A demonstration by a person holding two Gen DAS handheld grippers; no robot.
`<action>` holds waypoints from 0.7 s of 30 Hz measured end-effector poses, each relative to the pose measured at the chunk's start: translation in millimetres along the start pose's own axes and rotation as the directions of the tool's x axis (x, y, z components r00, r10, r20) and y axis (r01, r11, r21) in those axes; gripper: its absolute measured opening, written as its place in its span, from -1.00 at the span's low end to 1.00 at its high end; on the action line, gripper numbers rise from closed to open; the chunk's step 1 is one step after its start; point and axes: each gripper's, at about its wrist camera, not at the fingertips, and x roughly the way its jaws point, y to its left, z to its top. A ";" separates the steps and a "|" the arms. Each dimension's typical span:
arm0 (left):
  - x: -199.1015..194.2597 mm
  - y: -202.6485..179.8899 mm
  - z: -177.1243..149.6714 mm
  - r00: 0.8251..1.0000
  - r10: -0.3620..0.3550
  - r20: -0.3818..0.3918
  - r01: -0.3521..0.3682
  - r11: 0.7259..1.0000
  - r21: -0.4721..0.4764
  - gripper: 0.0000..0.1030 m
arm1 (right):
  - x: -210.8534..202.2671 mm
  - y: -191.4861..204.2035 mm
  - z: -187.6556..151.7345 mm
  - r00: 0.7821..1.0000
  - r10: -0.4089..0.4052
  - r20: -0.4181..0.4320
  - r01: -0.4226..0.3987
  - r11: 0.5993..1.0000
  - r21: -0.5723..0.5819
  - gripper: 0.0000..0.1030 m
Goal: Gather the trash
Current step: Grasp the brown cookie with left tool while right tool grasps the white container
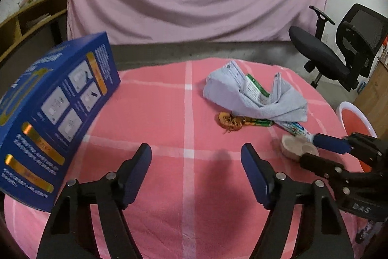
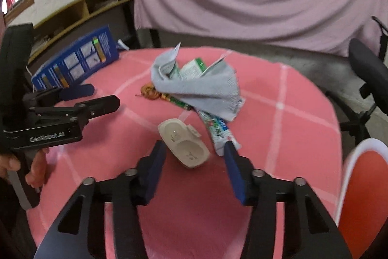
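A round table under a pink checked cloth (image 1: pixel 150 113) fills both fisheye views. In the left wrist view, the left gripper (image 1: pixel 196 157) sits at lower centre with its jaws parted and only bare cloth between them. A blue printed box (image 1: pixel 55 113) stands at the left edge. The trash lies upper right of centre — a grey rag (image 1: pixel 254 101) draped over green-and-white cartons (image 1: pixel 254 89), with a brownish scrap (image 1: pixel 228 121), a green battery (image 1: pixel 263 123) and a printed tube (image 1: pixel 294 128) below it. In the right wrist view, the right gripper (image 2: pixel 195 152) at lower centre has its jaws partly closed either side of a beige plastic case (image 2: pixel 184 145); the pads are not pressing on it. A red bin with a white rim (image 2: pixel 356 186) sits at the right edge.
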 end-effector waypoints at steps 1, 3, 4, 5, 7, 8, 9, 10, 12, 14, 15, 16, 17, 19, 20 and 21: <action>2.4 0.1 1.4 1.000 -0.010 -0.013 0.010 1.000 0.002 0.20 | 1.5 -0.9 1.2 1.000 0.008 -0.003 -0.008 1.000 0.004 -0.29; 6.3 -1.7 4.5 0.999 -0.025 -0.029 0.025 1.000 0.007 0.13 | 4.8 -2.9 3.8 1.000 0.027 -0.010 -0.027 1.000 0.012 -0.47; 5.8 -3.2 6.7 0.999 -0.030 -0.030 0.031 0.999 0.011 0.12 | 6.2 -3.7 4.1 0.999 0.031 -0.015 -0.031 0.999 0.015 -0.47; 6.9 -4.1 9.4 0.999 -0.040 -0.031 0.041 0.999 0.018 0.12 | 6.3 -4.1 4.1 0.999 0.033 -0.015 -0.033 0.999 0.017 -0.47; 11.6 -6.7 14.4 0.997 -0.066 -0.039 0.068 0.997 0.035 0.11 | 3.4 -5.6 3.5 1.000 0.030 -0.007 -0.030 0.999 0.024 -0.47; 14.4 -9.6 17.2 0.996 -0.079 -0.045 0.082 0.995 0.049 0.11 | 3.1 -6.7 4.0 1.000 0.023 -0.003 -0.023 0.999 0.029 -0.47; 17.8 -13.3 20.5 0.995 -0.081 -0.053 0.084 0.994 0.068 0.11 | 0.9 -9.4 3.5 1.000 0.014 0.006 -0.015 0.999 0.041 -0.47; 20.4 -17.0 23.4 0.996 -0.073 -0.057 0.078 0.993 0.088 0.11 | 1.2 -11.1 4.2 1.000 0.010 0.012 -0.010 0.999 0.050 -0.47; 25.2 -22.6 28.5 0.997 -0.054 -0.061 0.062 0.990 0.127 0.02 | -0.4 -16.6 4.6 1.000 -0.008 0.024 0.006 0.998 0.070 -0.47; 30.4 -26.4 30.4 0.997 -0.042 -0.066 0.051 0.989 0.142 -0.10 | -2.4 -22.5 4.3 0.999 -0.022 0.034 0.019 0.996 0.092 -0.47; 32.2 -26.1 31.3 0.997 -0.042 -0.068 0.051 0.988 0.143 -0.11 | -3.3 -24.9 4.2 0.999 -0.024 0.038 0.020 0.995 0.102 -0.47; 33.9 -25.9 32.0 0.996 -0.046 -0.071 0.056 0.988 0.142 -0.12 | -4.0 -27.3 3.9 0.999 -0.025 0.041 0.020 0.993 0.112 -0.47; 35.5 -26.6 32.1 0.996 -0.047 -0.073 0.057 0.988 0.143 -0.19 | -4.7 -29.1 3.9 0.999 -0.028 0.043 0.022 0.993 0.120 -0.47; 38.1 -30.5 31.2 0.996 -0.037 -0.076 0.049 0.986 0.158 -0.37 | -4.0 -30.7 4.4 0.999 -0.030 0.042 0.025 0.991 0.130 -0.47; 39.6 -33.6 30.8 0.996 -0.038 -0.079 0.051 0.984 0.170 -0.47 | -4.0 -30.9 4.2 0.999 -0.032 0.042 0.026 0.991 0.130 -0.47; 39.7 -34.4 30.0 0.996 -0.039 -0.080 0.053 0.982 0.179 -0.51 | -3.7 -30.2 4.5 0.999 -0.036 0.041 0.030 0.991 0.128 -0.47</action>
